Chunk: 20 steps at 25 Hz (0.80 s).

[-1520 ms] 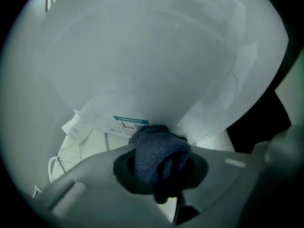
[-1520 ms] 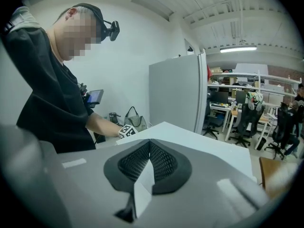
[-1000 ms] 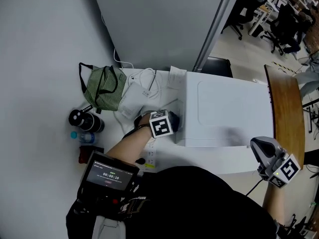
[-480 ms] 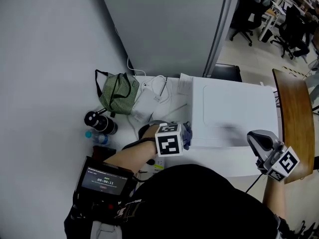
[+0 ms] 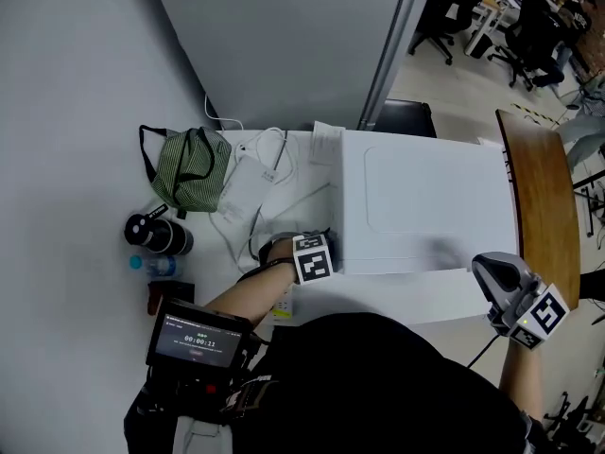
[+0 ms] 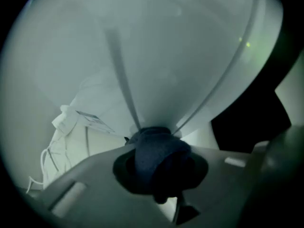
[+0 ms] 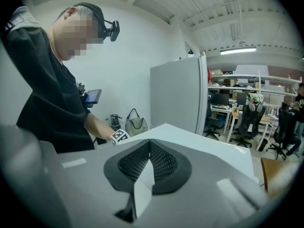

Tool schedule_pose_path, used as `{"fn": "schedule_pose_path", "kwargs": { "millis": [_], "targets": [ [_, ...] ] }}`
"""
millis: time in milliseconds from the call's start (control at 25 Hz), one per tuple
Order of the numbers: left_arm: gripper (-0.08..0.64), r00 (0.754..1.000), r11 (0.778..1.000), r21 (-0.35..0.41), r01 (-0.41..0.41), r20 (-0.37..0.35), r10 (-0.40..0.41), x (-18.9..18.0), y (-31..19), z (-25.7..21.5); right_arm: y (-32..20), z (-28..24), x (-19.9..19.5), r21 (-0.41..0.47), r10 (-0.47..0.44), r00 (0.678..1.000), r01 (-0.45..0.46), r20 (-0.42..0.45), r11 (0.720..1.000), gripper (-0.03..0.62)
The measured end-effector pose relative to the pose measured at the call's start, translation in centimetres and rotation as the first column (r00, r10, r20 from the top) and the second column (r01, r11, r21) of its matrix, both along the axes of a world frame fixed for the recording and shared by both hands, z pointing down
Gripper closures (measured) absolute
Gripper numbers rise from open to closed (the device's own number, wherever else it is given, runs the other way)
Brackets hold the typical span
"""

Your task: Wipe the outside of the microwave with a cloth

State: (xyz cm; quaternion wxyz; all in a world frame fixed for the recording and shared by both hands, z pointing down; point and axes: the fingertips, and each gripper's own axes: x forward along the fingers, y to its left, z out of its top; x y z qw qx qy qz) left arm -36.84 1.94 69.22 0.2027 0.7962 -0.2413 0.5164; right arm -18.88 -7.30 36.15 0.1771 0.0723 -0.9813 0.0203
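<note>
The white microwave point(image 5: 425, 206) stands on a white table, its top face toward me. My left gripper point(image 5: 324, 250), with its marker cube, is at the microwave's left side near the front corner. It is shut on a dark blue cloth point(image 6: 156, 151), which presses against the white side wall point(image 6: 166, 56). My right gripper point(image 5: 480, 272) hovers off the microwave's front right corner. In the right gripper view its mesh pads point(image 7: 164, 163) meet with nothing between them, and the microwave top point(image 7: 199, 141) lies beyond.
Left of the microwave lie white cables and papers point(image 5: 255, 178), a green striped bag point(image 5: 189, 168), a black flask point(image 5: 156, 233) and a small water bottle point(image 5: 156, 265). A grey partition point(image 5: 284, 36) stands behind. A wooden tabletop point(image 5: 539, 197) is at the right, office chairs beyond.
My left gripper slid the cloth along the microwave's left side toward the front, then slightly back. The right gripper has hardly moved. The head camera shifted.
</note>
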Motion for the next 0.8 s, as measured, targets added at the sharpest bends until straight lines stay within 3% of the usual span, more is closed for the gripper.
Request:
{"fn": "schedule_pose_path", "kwargs": {
  "millis": [280, 400, 520, 640, 800],
  "targets": [
    [0.500, 1.000, 0.998, -0.070, -0.003, 0.016, 0.004, 0.1, 0.5, 4.4, 0.2, -1.3, -1.1, -0.027, -0.010, 0.999, 0.011, 0.038, 1.000, 0.586],
    [0.500, 1.000, 0.997, -0.074, 0.030, 0.006, -0.030, -0.5, 0.7, 3.0, -0.4, -1.0, 0.0, 0.004, -0.020, 0.999, 0.020, 0.039, 1.000, 0.586],
    [0.500, 0.990, 0.990, -0.039, 0.136, -0.019, -0.136, -1.9, 0.8, -1.2, -1.4, -1.5, 0.7, 0.026, -0.053, 0.995, 0.051, 0.080, 0.998, 0.586],
    [0.500, 0.955, 0.954, 0.047, 0.296, -0.009, -0.296, -4.7, 1.2, -6.8, -2.4, -1.9, 0.8, 0.035, -0.115, 0.983, 0.111, 0.143, 0.993, 0.586],
    [0.500, 0.879, 0.863, 0.169, 0.475, -0.057, -0.473, -6.3, 2.0, -14.7, -3.6, -1.6, 0.8, 0.024, -0.211, 0.960, 0.210, 0.185, 0.977, 0.586]
  ]
}}
